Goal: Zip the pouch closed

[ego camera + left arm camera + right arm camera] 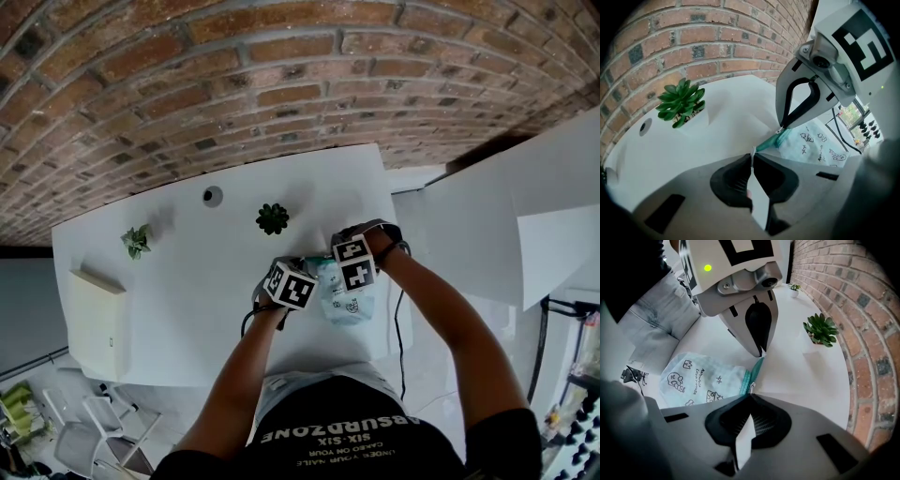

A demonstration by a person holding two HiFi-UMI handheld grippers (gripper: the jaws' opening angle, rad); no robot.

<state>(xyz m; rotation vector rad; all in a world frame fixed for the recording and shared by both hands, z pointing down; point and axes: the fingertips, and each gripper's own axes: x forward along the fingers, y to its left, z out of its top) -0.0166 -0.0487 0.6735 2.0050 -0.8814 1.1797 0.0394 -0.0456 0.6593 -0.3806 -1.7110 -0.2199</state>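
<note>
1. The left gripper [752,158] is pinching one end of the teal zipper strip [771,143]. Its jaws are nearly together on a thin tab there, and I judge it is serving as the anchor.
2. The pouch [347,302] is lying flat on the table [178,309], toward the front right corner. It is looking like soft, thin, light printed fabric, so it is likely to bunch or slide if pulled while unheld. The firmer zipper ends are the sensible places to grip.
3. The right gripper [750,397] is clamping shut on what appears to be the small metal zipper pull [753,386], close beside the left gripper's tips. That pull is looking tiny and smooth, so it may be slipping free under a hard tug.
</note>
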